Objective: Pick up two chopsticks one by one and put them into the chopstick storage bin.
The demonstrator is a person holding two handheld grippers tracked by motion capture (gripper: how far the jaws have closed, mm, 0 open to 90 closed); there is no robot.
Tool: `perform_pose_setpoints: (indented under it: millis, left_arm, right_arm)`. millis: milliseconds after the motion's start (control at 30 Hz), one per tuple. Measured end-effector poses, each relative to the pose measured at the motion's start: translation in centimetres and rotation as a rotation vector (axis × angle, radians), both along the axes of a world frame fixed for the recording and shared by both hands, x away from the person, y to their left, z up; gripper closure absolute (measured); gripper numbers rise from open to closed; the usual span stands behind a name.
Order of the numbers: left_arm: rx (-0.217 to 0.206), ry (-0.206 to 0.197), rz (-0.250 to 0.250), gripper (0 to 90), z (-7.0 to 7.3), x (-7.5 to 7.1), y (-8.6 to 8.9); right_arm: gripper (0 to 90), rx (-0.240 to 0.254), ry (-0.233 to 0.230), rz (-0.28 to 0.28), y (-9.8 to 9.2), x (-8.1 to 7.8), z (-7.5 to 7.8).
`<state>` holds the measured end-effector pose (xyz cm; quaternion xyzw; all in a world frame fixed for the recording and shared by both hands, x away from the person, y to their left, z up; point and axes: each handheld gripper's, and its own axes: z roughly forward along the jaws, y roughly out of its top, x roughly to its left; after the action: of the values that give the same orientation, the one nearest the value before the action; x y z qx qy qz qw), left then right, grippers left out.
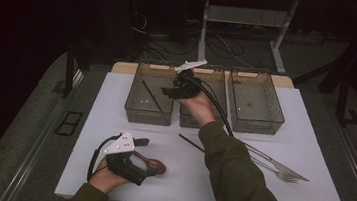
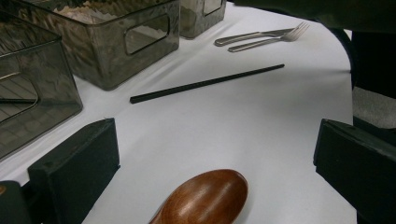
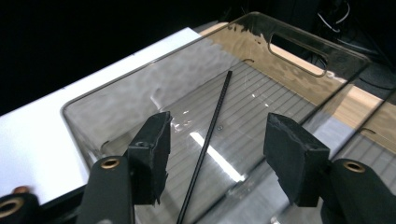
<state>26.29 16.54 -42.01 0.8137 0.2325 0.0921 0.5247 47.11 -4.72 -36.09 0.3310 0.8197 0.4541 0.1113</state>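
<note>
my right gripper [image 3: 215, 154] hangs over the left bin [image 1: 133, 107], jaws apart and empty; a black chopstick [image 3: 210, 140] lies on that bin's floor. my left gripper [image 2: 215, 158], jaws spread, straddles the wooden spoon [image 2: 208, 198] on the table [image 1: 117, 94] without touching it.

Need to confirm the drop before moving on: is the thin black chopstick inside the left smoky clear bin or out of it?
In. The thin black chopstick lies free on the ribbed floor.
</note>
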Motion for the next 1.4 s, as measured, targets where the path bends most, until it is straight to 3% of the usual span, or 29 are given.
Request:
perform_pose_setpoints:
  millis: [100, 233, 400, 567, 867, 933, 1133, 1400]
  left_arm:
    - [0.0, 0.004, 0.002, 0.0, 0.0, 0.0, 0.0]
    - [0.001, 0.003, 0.004, 0.0, 0.0, 0.0, 0.1]
    - [0.012, 0.001, 0.002, 0.0, 0.0, -0.1, 0.1]
    - [0.006, 0.006, 0.003, 0.0, -0.1, -0.1, 0.0]
    - [0.009, 0.015, 0.005, 0.0, -0.2, -0.2, -0.2]
    - [0.009, 0.015, 0.007, 0.0, -0.2, -0.2, -0.2]
    - [0.014, 0.014, 0.013, 0.0, -0.2, -0.2, -0.1]
    - [0.013, 0.01, 0.018, 0.0, -0.2, -0.2, -0.1]
  right_arm:
    - [37.1, 0.025, 0.0, 0.006, -0.9, -0.4, 0.3]
    - [35.0, 0.022, -0.021, 0.035, -2.8, -2.0, 0.8]
    - [32.7, 0.053, 0.023, 0.079, -4.7, -3.3, 1.0]
    - [32.2, 0.03, 0.005, 0.122, -6.4, -5.0, 1.5]
    - [32.2, 0.047, -0.003, 0.134, -9.2, -7.6, 1.5]
    - [32.2, 0.032, -0.006, 0.127, -9.9, -8.2, 1.3]
    - [34.5, 0.051, 0.011, 0.101, -12.0, -10.2, 0.2]
    - [39.5, 0.027, 0.035, 0.099, -15.0, -13.0, -2.5]
